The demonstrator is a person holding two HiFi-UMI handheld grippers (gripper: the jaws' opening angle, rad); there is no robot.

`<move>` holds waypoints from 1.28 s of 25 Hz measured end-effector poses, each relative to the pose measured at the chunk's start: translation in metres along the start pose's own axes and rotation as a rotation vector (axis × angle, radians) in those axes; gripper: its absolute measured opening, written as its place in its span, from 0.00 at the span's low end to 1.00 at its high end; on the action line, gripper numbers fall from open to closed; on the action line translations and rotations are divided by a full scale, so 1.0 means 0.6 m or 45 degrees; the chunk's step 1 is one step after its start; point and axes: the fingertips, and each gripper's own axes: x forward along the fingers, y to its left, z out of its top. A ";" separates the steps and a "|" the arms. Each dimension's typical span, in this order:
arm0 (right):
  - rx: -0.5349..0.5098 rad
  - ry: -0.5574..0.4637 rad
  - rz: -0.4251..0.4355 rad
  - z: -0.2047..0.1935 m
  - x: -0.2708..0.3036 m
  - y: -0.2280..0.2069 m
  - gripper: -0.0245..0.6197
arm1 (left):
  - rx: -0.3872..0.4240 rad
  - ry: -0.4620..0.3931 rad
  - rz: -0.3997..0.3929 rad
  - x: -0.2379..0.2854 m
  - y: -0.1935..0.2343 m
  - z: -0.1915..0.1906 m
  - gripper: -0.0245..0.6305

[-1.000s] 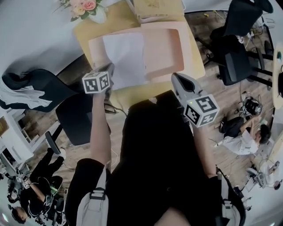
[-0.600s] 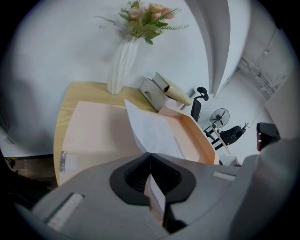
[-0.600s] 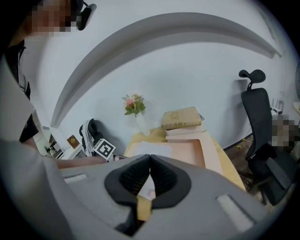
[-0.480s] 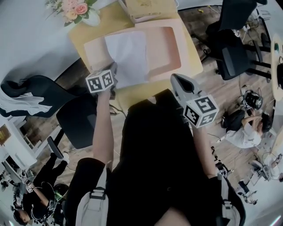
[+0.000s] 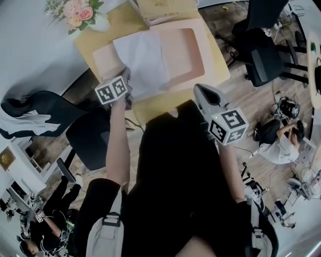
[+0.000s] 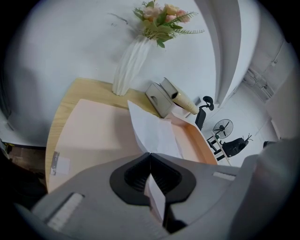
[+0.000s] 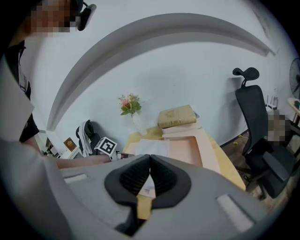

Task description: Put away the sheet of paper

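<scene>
Vase [image 5: 99, 22] and books [image 5: 161, 9] behind tray [image 5: 186, 50]

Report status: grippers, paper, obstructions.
Left gripper shut on sheet of paper. Right gripper shut, empty. Sheet partly over pink folder. Nothing in the way.

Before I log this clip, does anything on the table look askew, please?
The sheet of paper lies across the middle of the pink folder, not squared inside it, its near edge pinched in the left gripper. Nothing looks spilled or damaged.
</scene>
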 end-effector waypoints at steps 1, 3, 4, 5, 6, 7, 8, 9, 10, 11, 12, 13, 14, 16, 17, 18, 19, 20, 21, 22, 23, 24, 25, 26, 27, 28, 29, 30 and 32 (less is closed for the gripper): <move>0.004 0.001 -0.001 -0.001 0.000 -0.001 0.04 | 0.000 0.005 -0.005 0.003 -0.004 -0.002 0.05; 0.011 0.000 -0.002 -0.001 0.001 -0.001 0.04 | -0.001 0.017 -0.019 0.009 -0.017 -0.006 0.05; 0.013 0.000 -0.002 -0.001 0.001 -0.001 0.04 | 0.001 0.023 -0.029 0.013 -0.026 -0.009 0.05; 0.015 -0.001 -0.002 0.000 0.002 -0.001 0.04 | 0.004 0.028 -0.038 0.018 -0.034 -0.013 0.05; 0.016 -0.001 -0.002 0.000 0.003 -0.001 0.04 | 0.009 0.035 -0.046 0.023 -0.043 -0.016 0.05; 0.016 -0.002 -0.003 0.000 0.004 -0.001 0.04 | 0.012 0.042 -0.054 0.029 -0.052 -0.020 0.05; 0.017 -0.002 -0.004 0.000 0.003 -0.002 0.04 | 0.014 0.050 -0.061 0.034 -0.060 -0.024 0.05; 0.019 -0.001 -0.007 0.000 0.003 -0.003 0.04 | 0.013 0.057 -0.068 0.040 -0.069 -0.028 0.05; 0.021 -0.001 -0.011 -0.001 0.002 -0.005 0.04 | 0.013 0.064 -0.075 0.045 -0.077 -0.032 0.05; 0.023 0.000 -0.014 -0.001 0.001 -0.006 0.04 | 0.014 0.071 -0.084 0.050 -0.086 -0.035 0.05; 0.025 0.002 -0.016 -0.001 0.001 -0.008 0.04 | 0.018 0.079 -0.094 0.055 -0.094 -0.038 0.05; 0.026 0.003 -0.018 -0.002 0.001 -0.009 0.04 | 0.026 0.087 -0.106 0.059 -0.101 -0.041 0.05; 0.026 0.004 -0.019 -0.002 0.002 -0.010 0.04 | 0.036 0.095 -0.117 0.064 -0.109 -0.044 0.05; 0.028 0.007 -0.020 -0.002 0.002 -0.011 0.04 | 0.068 0.108 -0.130 0.071 -0.123 -0.047 0.06; 0.029 0.009 -0.020 -0.003 0.002 -0.012 0.04 | 0.085 0.112 -0.132 0.074 -0.130 -0.047 0.06; 0.030 0.011 -0.020 -0.003 0.002 -0.012 0.04 | 0.097 0.115 -0.137 0.078 -0.138 -0.047 0.06; 0.030 0.013 -0.021 -0.004 0.002 -0.013 0.04 | 0.101 0.119 -0.148 0.082 -0.146 -0.047 0.06; 0.031 0.014 -0.022 -0.004 0.001 -0.013 0.04 | 0.105 0.121 -0.158 0.086 -0.153 -0.048 0.06; 0.031 0.014 -0.023 -0.005 0.001 -0.013 0.04 | 0.113 0.124 -0.164 0.089 -0.160 -0.047 0.05; 0.032 0.014 -0.024 -0.006 -0.001 -0.013 0.04 | 0.126 0.129 -0.169 0.091 -0.166 -0.048 0.05; 0.033 0.014 -0.026 -0.007 -0.002 -0.014 0.04 | 0.140 0.136 -0.177 0.093 -0.172 -0.049 0.06; 0.035 0.012 -0.029 -0.007 -0.003 -0.014 0.04 | 0.153 0.144 -0.188 0.095 -0.179 -0.051 0.05; 0.037 0.011 -0.032 -0.008 -0.005 -0.014 0.04 | 0.166 0.151 -0.202 0.096 -0.186 -0.054 0.05; 0.039 0.010 -0.036 -0.009 -0.007 -0.015 0.04 | 0.175 0.158 -0.213 0.097 -0.192 -0.056 0.05; 0.041 0.009 -0.040 -0.009 -0.008 -0.016 0.04 | 0.179 0.164 -0.220 0.098 -0.195 -0.059 0.05; 0.044 0.008 -0.043 -0.010 -0.009 -0.016 0.04 | 0.178 0.167 -0.224 0.098 -0.197 -0.061 0.05; 0.046 0.008 -0.046 -0.011 -0.010 -0.017 0.04 | 0.175 0.167 -0.226 0.100 -0.198 -0.061 0.05; 0.049 0.008 -0.049 -0.012 -0.010 -0.017 0.04 | 0.171 0.166 -0.227 0.102 -0.198 -0.059 0.05; 0.055 0.008 -0.054 -0.015 -0.012 -0.017 0.04 | 0.169 0.161 -0.230 0.108 -0.201 -0.054 0.05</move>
